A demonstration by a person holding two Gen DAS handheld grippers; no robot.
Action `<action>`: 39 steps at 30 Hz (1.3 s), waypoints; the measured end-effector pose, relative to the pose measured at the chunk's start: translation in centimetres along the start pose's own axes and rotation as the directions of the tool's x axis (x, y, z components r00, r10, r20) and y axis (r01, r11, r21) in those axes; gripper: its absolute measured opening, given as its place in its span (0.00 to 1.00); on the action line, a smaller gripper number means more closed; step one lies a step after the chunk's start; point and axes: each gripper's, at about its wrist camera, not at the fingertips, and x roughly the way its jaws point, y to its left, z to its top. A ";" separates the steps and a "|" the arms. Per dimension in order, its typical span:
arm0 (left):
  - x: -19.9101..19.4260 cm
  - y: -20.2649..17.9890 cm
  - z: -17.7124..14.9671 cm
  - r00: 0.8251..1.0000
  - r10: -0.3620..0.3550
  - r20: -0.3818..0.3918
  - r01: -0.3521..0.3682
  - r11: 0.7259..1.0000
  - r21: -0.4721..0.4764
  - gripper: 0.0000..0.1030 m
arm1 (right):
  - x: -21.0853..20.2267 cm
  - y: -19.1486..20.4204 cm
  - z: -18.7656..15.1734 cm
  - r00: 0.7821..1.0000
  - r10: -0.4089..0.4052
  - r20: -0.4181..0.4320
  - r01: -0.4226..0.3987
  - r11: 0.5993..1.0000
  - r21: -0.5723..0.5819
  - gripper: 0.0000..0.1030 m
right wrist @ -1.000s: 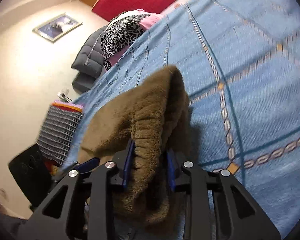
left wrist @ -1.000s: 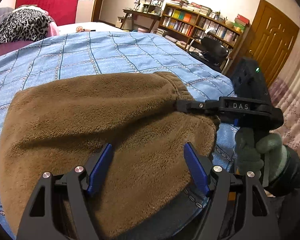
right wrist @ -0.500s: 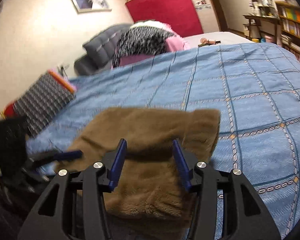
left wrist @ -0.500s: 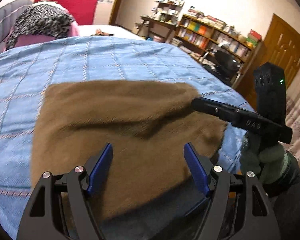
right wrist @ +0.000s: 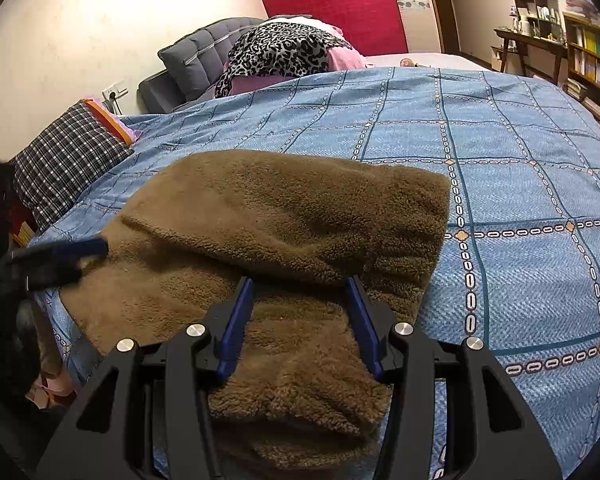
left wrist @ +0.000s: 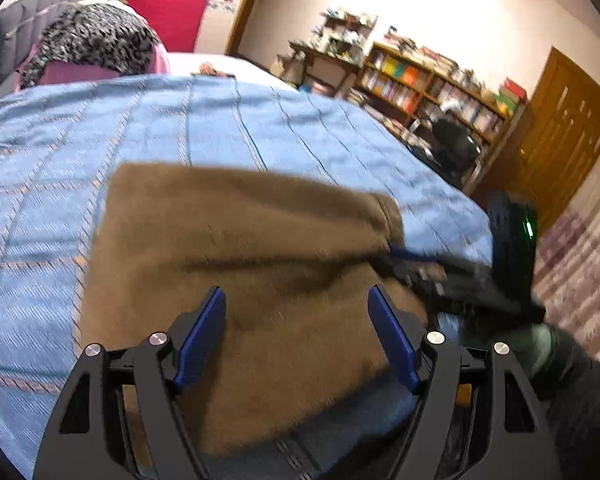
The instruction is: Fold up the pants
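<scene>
Pants [right wrist: 284,240] are lying folded on the blue bedspread [right wrist: 520,160], long axis running left to right, directly ahead of both grippers. Right gripper [right wrist: 300,320], jaws just parted, is straddling the near edge unclamped; left gripper [left wrist: 296,328] is hovering wide open, gripping nothing.

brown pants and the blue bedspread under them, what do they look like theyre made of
Brown pants: probably fleece or sherpa-type plush. The surface is matte with a thick, nubbly pile, and the folded layer looks bulky and soft-edged.

Blue bedspread: looks like a woven fabric, cotton or a blend, matte. A fine diagonal weave texture shows, with a chain-link grid pattern; it lies flat, without pile.
</scene>
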 end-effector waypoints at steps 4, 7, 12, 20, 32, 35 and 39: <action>0.9 1.8 2.4 0.999 0.033 0.013 -0.032 0.999 -0.040 0.71 | -0.1 0.1 0.0 1.000 -0.003 0.006 0.003 1.000 0.000 0.48; 2.2 3.5 3.9 1.000 0.024 -0.019 -0.025 0.996 -0.086 0.70 | -0.1 0.0 -0.1 1.000 -0.002 0.009 0.002 1.000 0.004 0.48; 4.5 4.7 5.1 0.996 0.054 -0.066 -0.061 0.993 -0.101 0.68 | -0.1 0.0 -0.2 1.000 0.001 0.016 -0.002 1.000 0.010 0.48; 7.4 6.5 3.3 0.992 0.100 -0.079 -0.110 0.985 -0.130 0.68 | 0.1 0.0 -0.3 1.000 0.005 0.018 -0.005 1.000 -0.001 0.49; 5.3 5.3 2.2 0.990 0.137 -0.022 -0.138 0.983 -0.118 0.73 | -0.3 0.4 0.3 1.000 -0.009 0.008 0.009 1.000 -0.006 0.49; 3.3 5.1 2.2 0.991 0.132 0.007 -0.130 0.981 -0.142 0.77 | -1.1 0.7 0.9 1.000 -0.013 0.019 0.013 1.000 0.000 0.49; 1.3 5.2 1.6 0.989 0.148 0.015 -0.144 0.978 -0.152 0.78 | -1.6 1.1 1.0 1.000 -0.017 0.026 0.017 1.000 -0.012 0.49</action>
